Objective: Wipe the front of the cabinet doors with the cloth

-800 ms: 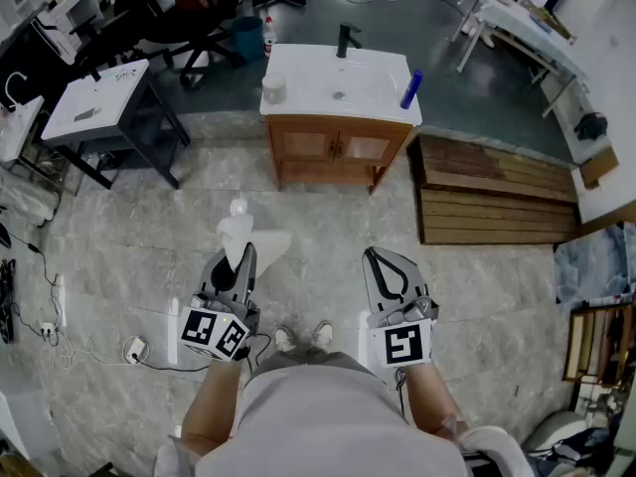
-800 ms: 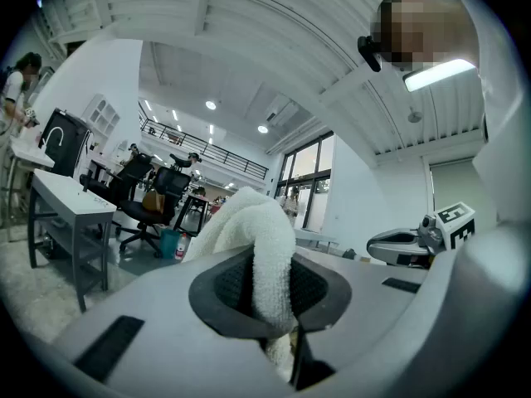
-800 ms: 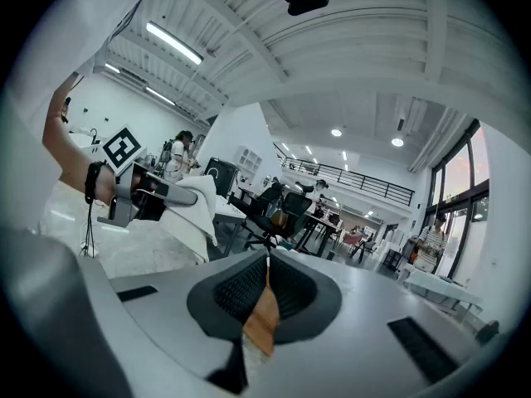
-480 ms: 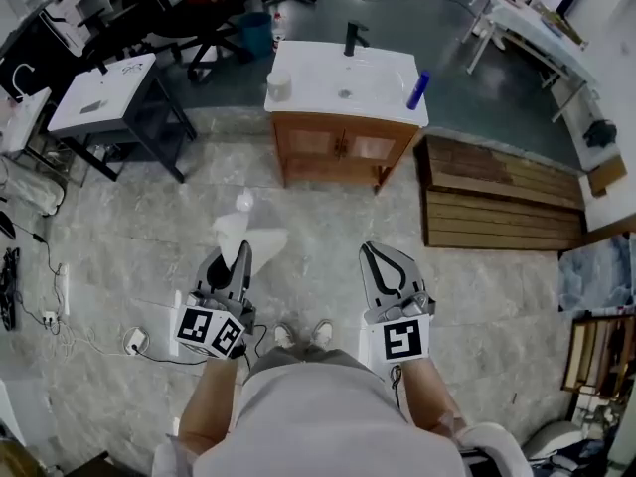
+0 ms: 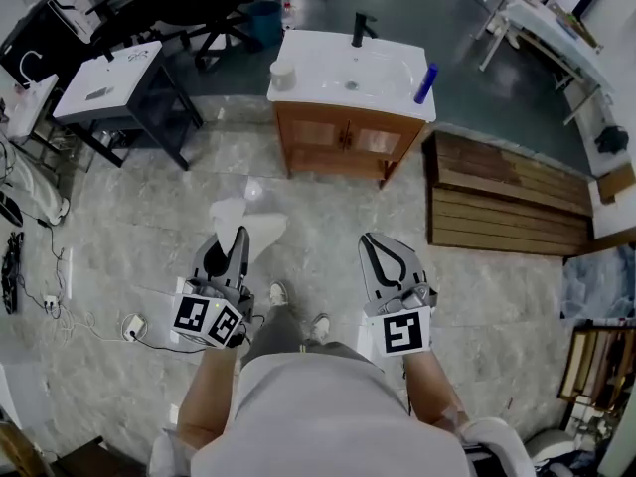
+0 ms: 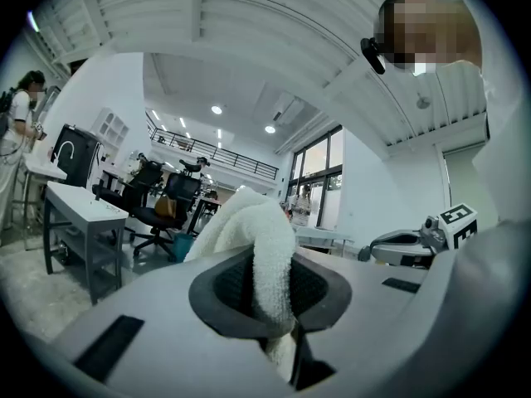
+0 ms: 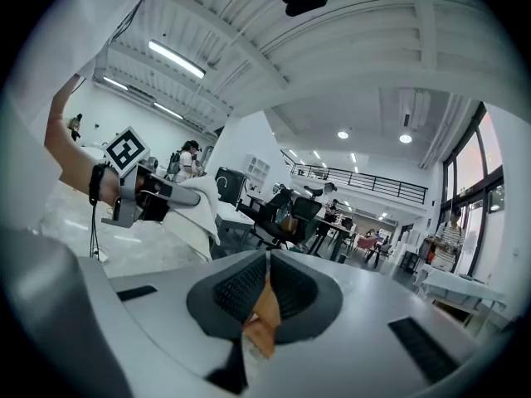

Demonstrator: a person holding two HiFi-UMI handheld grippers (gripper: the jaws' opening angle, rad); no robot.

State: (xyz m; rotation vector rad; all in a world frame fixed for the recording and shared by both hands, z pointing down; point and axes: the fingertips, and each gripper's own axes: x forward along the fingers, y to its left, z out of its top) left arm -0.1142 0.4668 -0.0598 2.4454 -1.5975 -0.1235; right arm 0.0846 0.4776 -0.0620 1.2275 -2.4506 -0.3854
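The wooden cabinet point(image 5: 343, 139) with two doors stands ahead under a white sink top point(image 5: 353, 73). My left gripper point(image 5: 240, 237) is shut on a white cloth point(image 5: 245, 219), which bunches out past the jaws over the stone floor. In the left gripper view the cloth point(image 6: 264, 251) fills the gap between the dark pads. My right gripper point(image 5: 372, 241) is shut with nothing in it, level with the left one. Both are well short of the cabinet doors. The right gripper view shows its jaws point(image 7: 264, 293) together and the left gripper point(image 7: 137, 196) with the cloth point(image 7: 189, 199) at the left.
On the sink top stand a black faucet point(image 5: 360, 30), a white cup point(image 5: 282, 75) and a blue bottle point(image 5: 425, 83). A wooden pallet point(image 5: 507, 205) lies right of the cabinet. A white-topped dark table point(image 5: 114, 85) stands at the left. Cables point(image 5: 134, 328) lie on the floor.
The person has stepped forward, one foot now ahead of the other. The cabinet sits lower and nearer in the head view. Both grippers keep their hold and pose.
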